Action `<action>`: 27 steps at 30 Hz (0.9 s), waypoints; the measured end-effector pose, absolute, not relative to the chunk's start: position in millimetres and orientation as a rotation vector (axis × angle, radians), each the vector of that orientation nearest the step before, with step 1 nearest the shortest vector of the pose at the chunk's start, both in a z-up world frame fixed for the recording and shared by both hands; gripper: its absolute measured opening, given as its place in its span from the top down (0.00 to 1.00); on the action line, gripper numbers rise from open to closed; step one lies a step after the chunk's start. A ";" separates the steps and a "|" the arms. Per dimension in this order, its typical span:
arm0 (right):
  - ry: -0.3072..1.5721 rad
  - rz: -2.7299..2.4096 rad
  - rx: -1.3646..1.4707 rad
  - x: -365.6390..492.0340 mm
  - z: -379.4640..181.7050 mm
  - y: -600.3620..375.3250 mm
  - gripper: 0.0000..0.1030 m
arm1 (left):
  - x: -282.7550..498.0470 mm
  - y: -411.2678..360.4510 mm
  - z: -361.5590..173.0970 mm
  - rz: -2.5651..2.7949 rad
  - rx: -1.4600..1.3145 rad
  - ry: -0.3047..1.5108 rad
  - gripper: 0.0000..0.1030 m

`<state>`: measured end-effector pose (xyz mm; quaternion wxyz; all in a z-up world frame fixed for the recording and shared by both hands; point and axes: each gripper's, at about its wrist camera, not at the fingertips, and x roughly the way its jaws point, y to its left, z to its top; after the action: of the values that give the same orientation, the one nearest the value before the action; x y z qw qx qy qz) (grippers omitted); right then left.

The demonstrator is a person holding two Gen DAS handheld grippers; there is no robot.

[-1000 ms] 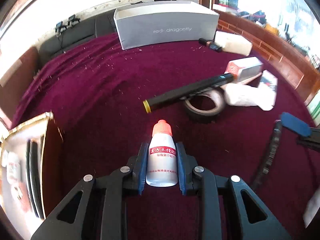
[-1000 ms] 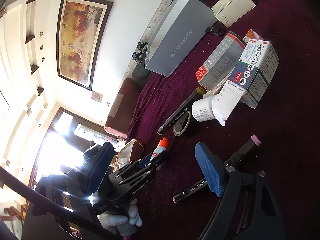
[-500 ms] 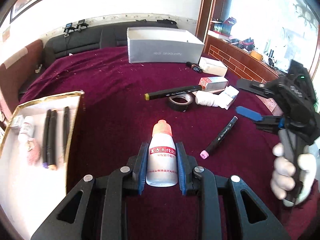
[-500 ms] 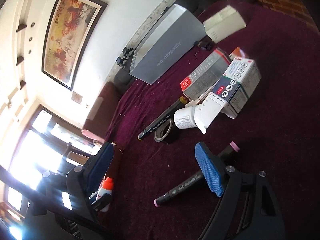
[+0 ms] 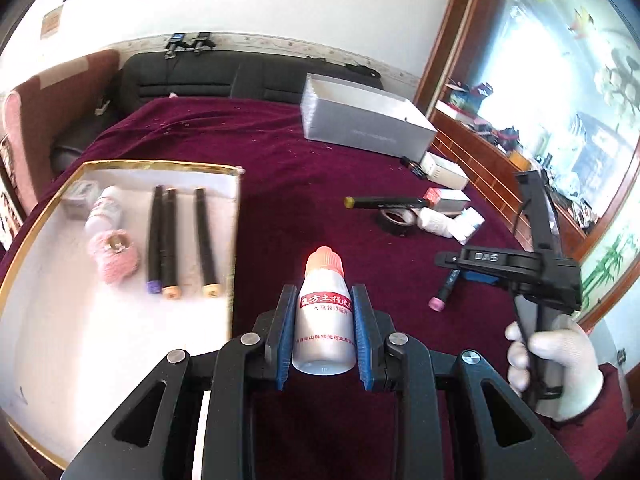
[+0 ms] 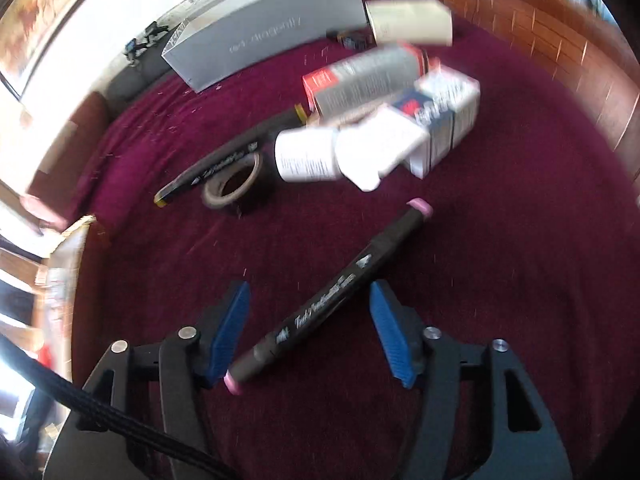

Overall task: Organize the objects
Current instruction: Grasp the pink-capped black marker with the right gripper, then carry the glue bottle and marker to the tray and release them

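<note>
The small white bottle point(image 5: 323, 320) sits clamped between the left gripper point(image 5: 323, 332) pads, beside the gold-rimmed tray point(image 5: 120, 166) holding three markers point(image 5: 176, 240). Only the right wrist view shows the pink-capped marker point(image 6: 332, 300) lying on the maroon cloth point(image 6: 500, 260) between the right gripper point(image 6: 312, 332) jaws, which have just been closing; they seem not yet to touch it.

Bright window glare — motion-blurred fisheye.

A maroon cloth-covered surface point(image 5: 280, 168) is carrying a gold-rimmed tray point(image 5: 36, 220) at nine o'clock, a grey box point(image 5: 364, 120) at one o'clock, and markers, tape and cartons lying at two o'clock.
</note>
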<state>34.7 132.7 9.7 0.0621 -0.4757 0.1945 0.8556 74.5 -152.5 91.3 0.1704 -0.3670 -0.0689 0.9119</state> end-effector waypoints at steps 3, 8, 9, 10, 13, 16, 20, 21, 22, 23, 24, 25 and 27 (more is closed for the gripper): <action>0.440 2.557 -1.423 22.6 8.0 116.6 0.63 | 77.2 -163.5 91.6 2.601 -1.028 -0.217 0.78; 0.312 2.551 -1.369 26.6 4.0 110.8 0.88 | 80.2 -173.8 93.8 2.619 -0.986 -0.213 0.78; 0.344 2.555 -1.372 28.4 4.7 114.2 0.88 | 80.7 -175.8 93.6 2.623 -0.980 -0.213 0.78; 0.400 2.565 -1.376 32.9 5.0 119.9 0.88 | 80.8 -177.9 93.3 2.622 -0.978 -0.216 0.78; 0.536 2.600 -1.385 43.0 7.3 126.0 0.88 | 81.0 -182.7 89.7 2.619 -0.984 -0.236 0.78; 0.676 2.658 -1.394 55.2 7.4 125.6 0.88 | 82.4 -187.3 88.5 2.625 -0.989 -0.248 0.78; 0.924 2.759 -1.389 66.0 12.8 123.5 0.88 | 88.5 -197.7 91.0 2.658 -0.980 -0.244 0.78; 0.990 2.792 -1.390 69.3 15.4 120.4 0.88 | 90.4 -202.7 92.0 2.671 -0.979 -0.243 0.78; 1.027 2.808 -1.394 70.2 16.9 117.9 0.88 | 91.9 -209.0 93.4 2.687 -0.977 -0.244 0.78; 1.074 2.830 -1.404 70.5 19.2 112.9 0.88 | 93.0 -214.3 94.5 2.702 -0.977 -0.244 0.78; 1.102 2.844 -1.414 70.4 20.8 107.6 0.88 | 93.8 -221.3 96.2 2.721 -0.976 -0.244 0.78; 1.138 2.864 -1.430 69.8 24.3 99.9 0.88 | 94.0 -228.8 97.8 2.741 -0.975 -0.243 0.78; 1.167 2.903 -1.464 67.0 31.9 82.9 0.88 | 93.0 -248.4 101.1 2.792 -0.976 -0.249 0.78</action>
<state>67.0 82.9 31.9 -0.1558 -0.4186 0.3337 0.8302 93.0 -248.4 101.1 0.0865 -0.3275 -0.0835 0.9372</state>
